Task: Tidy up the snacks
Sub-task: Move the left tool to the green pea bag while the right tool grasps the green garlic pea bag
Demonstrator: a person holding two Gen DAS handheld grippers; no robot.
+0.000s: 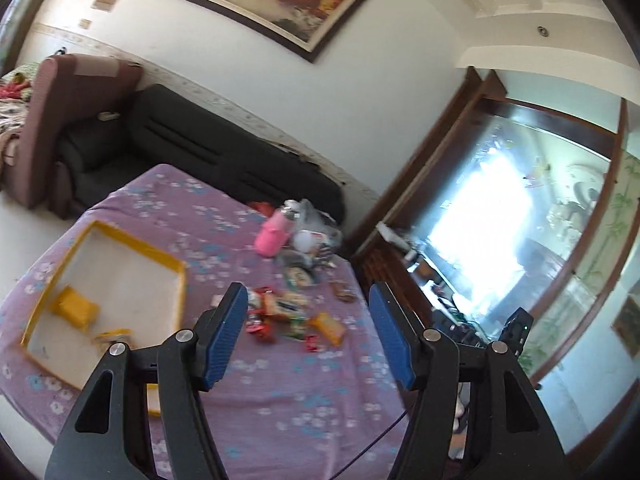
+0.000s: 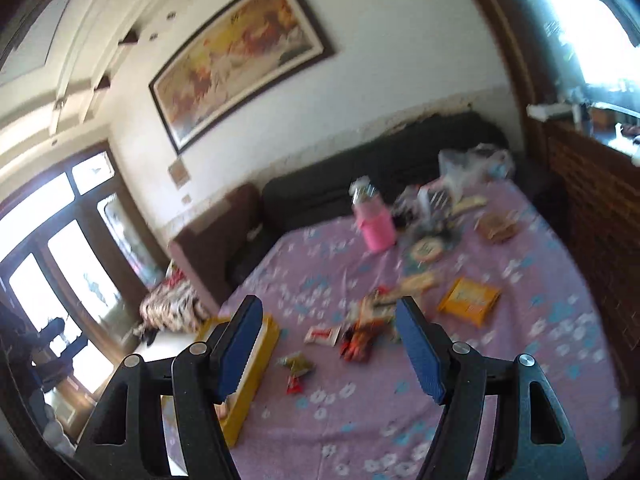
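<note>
The loose snacks (image 1: 288, 316) lie in a heap on the purple cloth, just right of the yellow tray (image 1: 178, 268), which already holds 2 packets. My left claw (image 1: 308, 336) and right claw (image 2: 332, 348) both hang spread and empty above. I judge I'm between picks: next, drop onto 1 wrapper.

blurred view along the right gripper (image 2: 328, 344), its two blue-padded jaws apart with nothing between them, above a table under a purple flowered cloth (image 2: 400, 412). small snack packets (image 2: 360, 332) lie scattered mid-table, a yellow packet (image 2: 469, 302) to their right, a yellow-rimmed box (image 2: 250, 376) at the left edge, a pink bottle (image 2: 375, 226) farther back, near a dark sofa (image 2: 340, 184)
</note>
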